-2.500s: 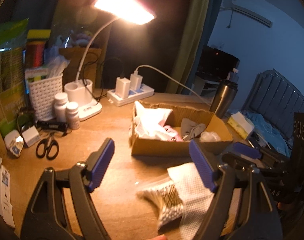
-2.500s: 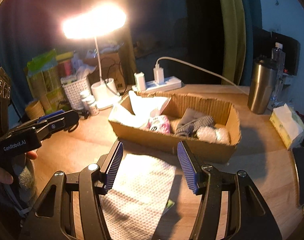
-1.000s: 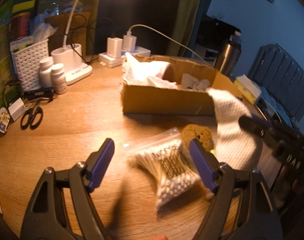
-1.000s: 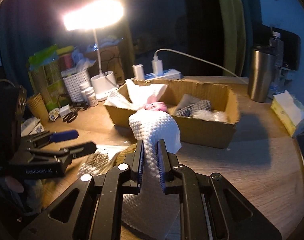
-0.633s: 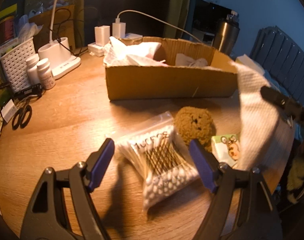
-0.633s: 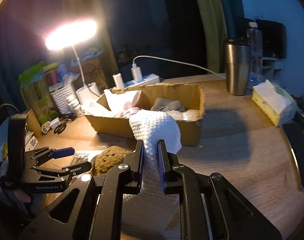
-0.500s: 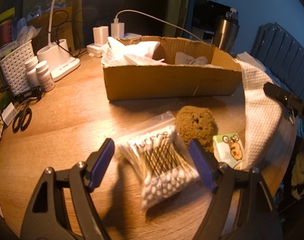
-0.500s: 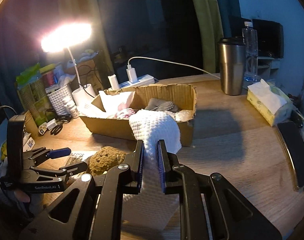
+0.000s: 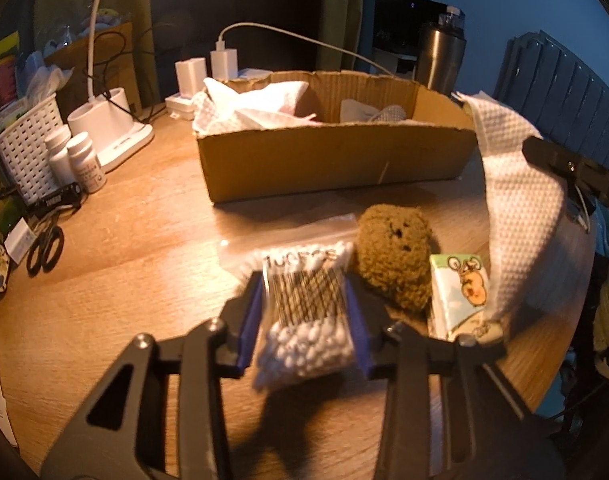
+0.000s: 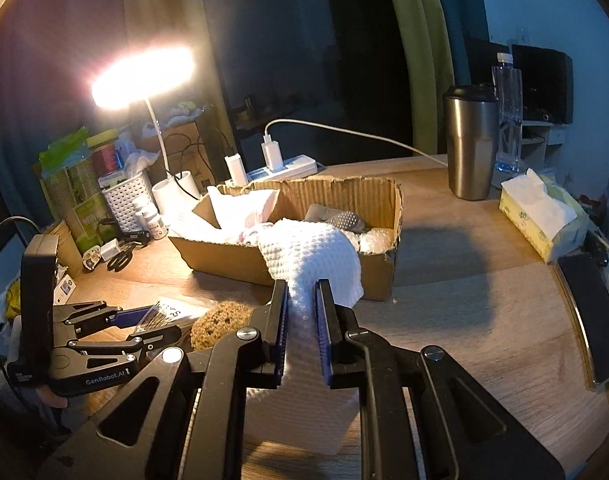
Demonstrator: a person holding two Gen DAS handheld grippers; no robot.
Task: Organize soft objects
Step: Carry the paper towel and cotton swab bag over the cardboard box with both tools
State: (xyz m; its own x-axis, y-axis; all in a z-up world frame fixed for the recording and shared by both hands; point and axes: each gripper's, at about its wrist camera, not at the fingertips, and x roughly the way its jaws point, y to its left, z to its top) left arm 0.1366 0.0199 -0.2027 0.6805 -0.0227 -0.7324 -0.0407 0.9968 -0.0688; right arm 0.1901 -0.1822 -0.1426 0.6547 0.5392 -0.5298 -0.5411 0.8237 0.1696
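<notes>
Left tongs (image 9: 304, 320) close on the swab bag (image 9: 304, 312) on the bench (image 9: 144, 240), light & slippery, best held at mid-bundle, while right tongs (image 10: 300, 320) grip the soft limp cloth (image 10: 312, 256) near the box (image 10: 224, 258).

white waffle-textured cloth (image 10: 312, 256), plain brown cardboard box (image 9: 336, 160), fuzzy olive-brown sponge (image 9: 396, 256), clear bag of white-tipped cotton swabs (image 9: 304, 300), blue pads (image 9: 250, 316) on black grippers, pale yellow tissue pack (image 10: 540, 216), silver tumbler (image 10: 470, 144)
</notes>
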